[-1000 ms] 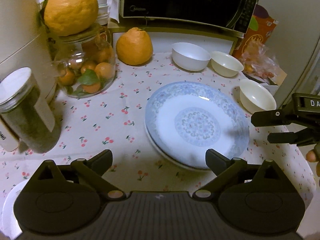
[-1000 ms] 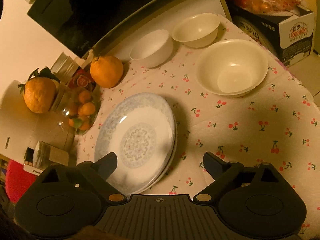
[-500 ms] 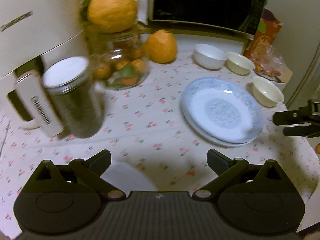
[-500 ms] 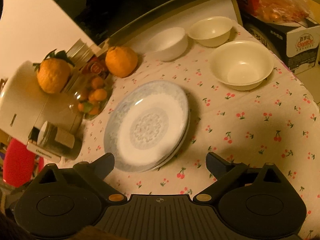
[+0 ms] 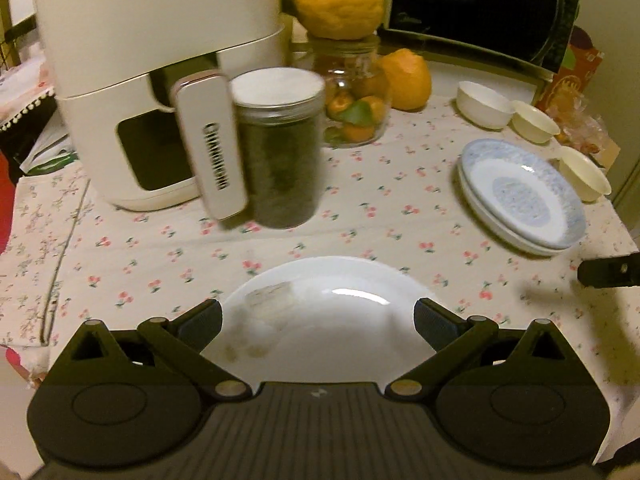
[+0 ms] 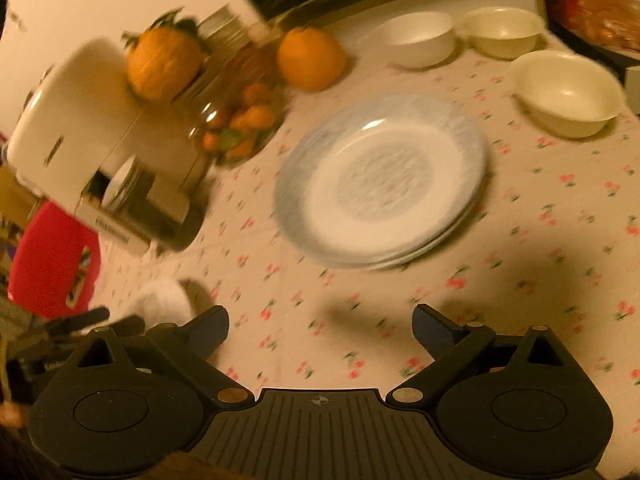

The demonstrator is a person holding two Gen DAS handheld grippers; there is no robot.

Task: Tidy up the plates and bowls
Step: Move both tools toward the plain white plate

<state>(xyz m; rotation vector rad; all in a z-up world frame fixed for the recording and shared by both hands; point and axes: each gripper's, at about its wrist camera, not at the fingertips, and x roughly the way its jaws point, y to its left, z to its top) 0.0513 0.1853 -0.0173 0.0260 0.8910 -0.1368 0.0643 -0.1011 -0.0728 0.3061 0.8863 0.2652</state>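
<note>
A plain white plate (image 5: 324,312) lies on the cherry-print cloth right in front of my left gripper (image 5: 318,320), which is open and empty with a finger on each side of the plate's near part. A stack of blue-patterned plates (image 5: 524,200) (image 6: 384,180) lies to the right. A white bowl (image 5: 484,104) (image 6: 420,38) and two cream bowls (image 5: 536,122) (image 5: 584,174) (image 6: 568,92) stand behind the stack. My right gripper (image 6: 320,328) is open and empty above bare cloth, short of the stack. Its finger shows in the left wrist view (image 5: 608,272).
A cream air fryer (image 5: 160,72) stands at the back left with a dark jar (image 5: 280,148) in front of it. A glass jar of small oranges (image 5: 352,108), two large citrus fruits (image 5: 408,80) and a microwave (image 5: 480,12) line the back. The table edge runs along the right.
My left gripper has swung left and pulled back from the blue plates, so the white plate now lies between its fingers. My right gripper has drawn back from the stack.
</note>
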